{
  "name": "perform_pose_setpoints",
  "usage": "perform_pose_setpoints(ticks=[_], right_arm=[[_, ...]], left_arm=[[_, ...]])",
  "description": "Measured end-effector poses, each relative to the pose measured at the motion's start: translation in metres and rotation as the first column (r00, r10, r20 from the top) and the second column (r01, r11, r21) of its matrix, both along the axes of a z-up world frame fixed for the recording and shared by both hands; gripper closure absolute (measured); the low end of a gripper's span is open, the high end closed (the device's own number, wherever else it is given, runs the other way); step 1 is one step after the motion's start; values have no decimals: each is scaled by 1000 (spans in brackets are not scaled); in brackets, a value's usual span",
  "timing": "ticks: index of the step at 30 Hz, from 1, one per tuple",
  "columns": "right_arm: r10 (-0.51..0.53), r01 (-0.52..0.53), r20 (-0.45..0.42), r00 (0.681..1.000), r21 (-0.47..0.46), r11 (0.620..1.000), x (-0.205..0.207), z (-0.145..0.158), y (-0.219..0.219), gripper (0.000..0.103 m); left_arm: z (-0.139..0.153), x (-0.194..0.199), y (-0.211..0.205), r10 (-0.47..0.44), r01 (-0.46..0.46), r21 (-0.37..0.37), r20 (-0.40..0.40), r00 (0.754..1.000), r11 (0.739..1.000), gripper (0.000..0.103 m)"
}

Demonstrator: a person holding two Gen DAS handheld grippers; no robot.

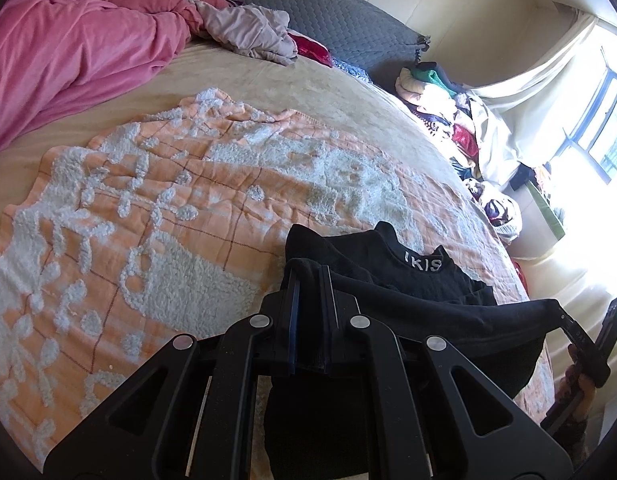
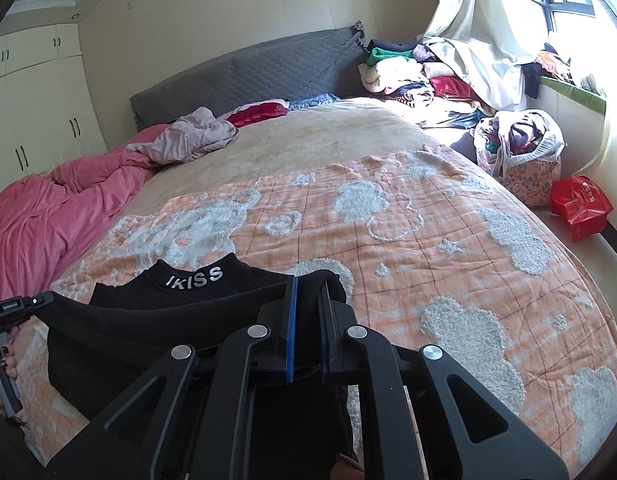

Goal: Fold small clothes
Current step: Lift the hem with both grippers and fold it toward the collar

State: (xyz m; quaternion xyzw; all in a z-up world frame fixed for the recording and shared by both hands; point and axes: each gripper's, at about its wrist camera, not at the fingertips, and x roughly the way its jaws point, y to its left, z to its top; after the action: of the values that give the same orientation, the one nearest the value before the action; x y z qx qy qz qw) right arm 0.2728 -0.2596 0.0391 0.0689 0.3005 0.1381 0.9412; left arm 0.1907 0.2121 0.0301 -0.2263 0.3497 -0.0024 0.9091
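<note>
Black garment (image 2: 156,316) with a white-lettered collar lying partly on the orange-and-white blanket (image 2: 408,232) on the bed (image 2: 316,136), near edge being lifted. Left gripper (image 1: 308,276) clamping one corner of that edge, right gripper (image 2: 310,284) clamping the other, fabric stretching between them. Pink quilt (image 1: 76,44) bunching up by the grey headboard (image 2: 268,64).

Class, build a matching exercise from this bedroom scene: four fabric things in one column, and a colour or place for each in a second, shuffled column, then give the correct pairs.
Column 1:
1. black garment
2. crumpled blanket
3. headboard cover
4. patterned blanket

Column 2:
A. grey, quilted, at the head of the bed
B. orange with fluffy white shapes, spread flat
C. held by both hand-held grippers
D. pink, bunched at the bed's edge

Pairs: 1-C, 2-D, 3-A, 4-B
</note>
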Motion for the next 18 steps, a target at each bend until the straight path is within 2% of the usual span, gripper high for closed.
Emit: perform_pose_setpoints(ticks=[11,12,16,18], right_arm=[[-14,12,-54,998,-23,1000,15,-18,3,93],[-21,19,-63,998,-29,999,16,-20,3,90],[-59,56,-55,997,-51,997,13,-22,0,73],[-76,75,-35,996,-39,996,9,-17,-4,59]], left_arm=[[-12,8,1,4,-4,3,-24,1000,1000,98],[-12,7,0,3,-3,10,-25,1000,1000,97],[-7,4,-3,22,-21,52,-14,1000,998,72],[-3,0,-3,23,-23,53,2,1000,998,68]])
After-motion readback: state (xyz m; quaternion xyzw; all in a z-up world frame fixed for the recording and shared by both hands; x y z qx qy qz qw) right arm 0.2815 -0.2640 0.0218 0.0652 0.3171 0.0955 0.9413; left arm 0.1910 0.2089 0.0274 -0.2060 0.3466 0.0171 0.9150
